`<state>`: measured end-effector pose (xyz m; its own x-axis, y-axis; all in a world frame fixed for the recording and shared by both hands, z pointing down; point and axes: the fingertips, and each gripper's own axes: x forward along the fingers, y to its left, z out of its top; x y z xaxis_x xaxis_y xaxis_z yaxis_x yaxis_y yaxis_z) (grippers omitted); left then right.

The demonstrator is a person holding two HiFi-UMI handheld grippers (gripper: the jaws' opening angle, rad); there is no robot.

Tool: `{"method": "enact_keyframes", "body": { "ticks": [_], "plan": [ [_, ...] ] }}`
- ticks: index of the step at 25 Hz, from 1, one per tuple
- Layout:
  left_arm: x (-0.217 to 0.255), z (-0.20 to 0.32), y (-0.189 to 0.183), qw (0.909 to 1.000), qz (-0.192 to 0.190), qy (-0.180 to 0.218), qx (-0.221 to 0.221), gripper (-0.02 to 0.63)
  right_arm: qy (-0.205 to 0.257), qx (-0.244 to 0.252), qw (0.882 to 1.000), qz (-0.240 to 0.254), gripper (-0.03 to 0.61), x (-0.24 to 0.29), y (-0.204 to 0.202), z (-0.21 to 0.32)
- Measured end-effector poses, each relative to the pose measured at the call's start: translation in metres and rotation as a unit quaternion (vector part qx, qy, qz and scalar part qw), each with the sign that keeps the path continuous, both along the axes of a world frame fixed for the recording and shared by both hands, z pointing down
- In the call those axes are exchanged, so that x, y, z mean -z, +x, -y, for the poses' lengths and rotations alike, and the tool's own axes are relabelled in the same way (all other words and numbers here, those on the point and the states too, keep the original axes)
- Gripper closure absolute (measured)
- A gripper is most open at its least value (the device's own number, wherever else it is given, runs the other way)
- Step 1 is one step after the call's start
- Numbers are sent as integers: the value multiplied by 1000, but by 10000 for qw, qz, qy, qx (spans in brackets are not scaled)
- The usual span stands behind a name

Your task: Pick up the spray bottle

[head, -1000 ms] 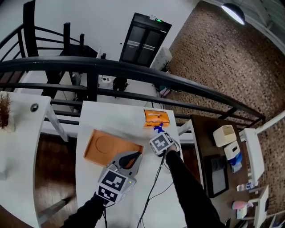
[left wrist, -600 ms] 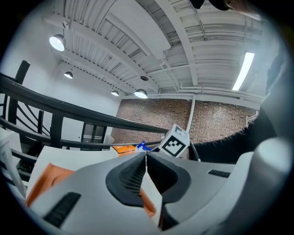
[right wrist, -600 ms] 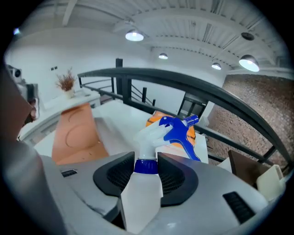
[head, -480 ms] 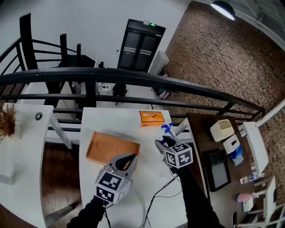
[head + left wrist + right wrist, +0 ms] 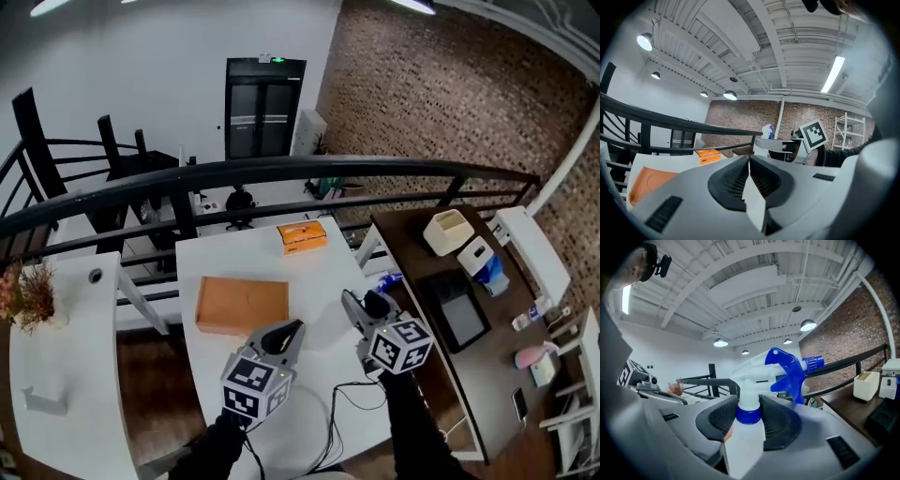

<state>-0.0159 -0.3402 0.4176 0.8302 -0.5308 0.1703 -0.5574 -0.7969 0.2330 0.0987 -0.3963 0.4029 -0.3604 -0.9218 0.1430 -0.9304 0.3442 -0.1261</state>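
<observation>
A white plastic spray bottle with a blue trigger head (image 5: 743, 437) is held upright between the jaws of the right gripper (image 5: 749, 416). These jaws are closing on its body just below the blue collar, and the nozzle is pointed to that gripper's right. The left gripper (image 5: 750, 163) is seen with its jaws together, nothing between them, to the left of the right gripper.
</observation>
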Motion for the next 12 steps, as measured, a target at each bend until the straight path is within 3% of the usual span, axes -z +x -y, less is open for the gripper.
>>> {"method": "enact_keyframes", "body": {
  "ticks": [7, 12],
  "plan": [
    [33, -75, 0, 9998, 18, 142, -163, 617, 315, -116, 9993, 169, 440, 43, -22, -93],
    [44, -136, 22, 9997, 72, 249, 1, 616, 444, 57, 9983, 381, 439, 52, -7, -156]
  ]
}}
